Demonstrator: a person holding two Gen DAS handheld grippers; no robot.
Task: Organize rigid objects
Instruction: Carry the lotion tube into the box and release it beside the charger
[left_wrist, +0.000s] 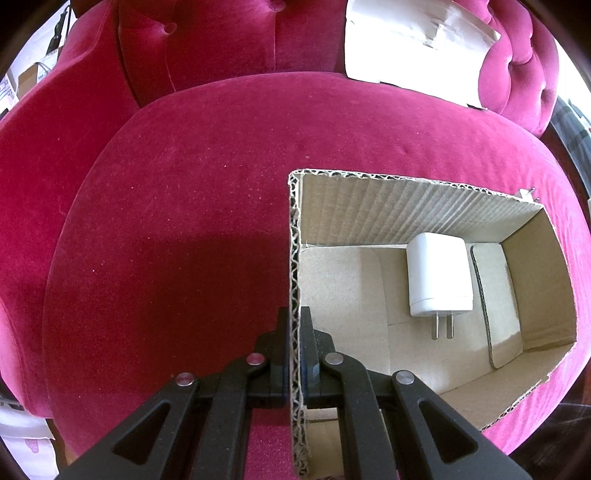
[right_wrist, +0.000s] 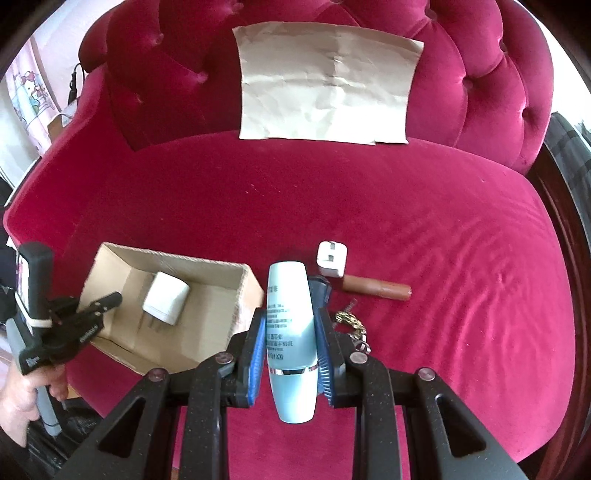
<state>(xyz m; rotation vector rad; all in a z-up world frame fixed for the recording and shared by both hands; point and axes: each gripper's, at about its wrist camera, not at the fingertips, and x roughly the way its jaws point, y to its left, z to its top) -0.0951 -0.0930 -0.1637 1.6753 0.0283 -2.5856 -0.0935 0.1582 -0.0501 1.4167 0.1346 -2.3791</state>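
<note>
**A:** Where was the pale blue bottle (right_wrist: 291, 339) at that point?

**B:** Between the fingers (right_wrist: 258, 343) of the right gripper (right_wrist: 291, 350), clamped around its middle, above the red velvet seat (right_wrist: 461, 258) and just right of the open cardboard box (right_wrist: 243, 295). The pads pressed on both flanks, with the silver band and cap end toward the camera.

**A:** How would you expect it to handle?

**B:** I judged it a hard plastic shell, light, smooth and somewhat slippery. It bulged at the middle and tapered at both ends, so a grip off-centre might let it squirt out. The widest part, where it was held, looked the safest place.

**A:** And the left gripper (left_wrist: 294, 332)?

**B:** Clenched on the near wall of the box (left_wrist: 294, 258), one finger outside, one inside, pinching the corrugated edge. The card looked stiff but light, so I took that pinch as steadying it on the soft cushion.

**A:** Anything already inside?

**B:** A white charger plug (left_wrist: 439, 275) lay flat on the box floor, prongs toward the camera. Room remained beside it.

**A:** What was outside?

**B:** A second white plug (right_wrist: 331, 261), a brown tube (right_wrist: 376, 287) just beside it, and a gold chain (right_wrist: 351, 322) partly hidden behind the right gripper. The chain would be loose, not rigid.
</note>
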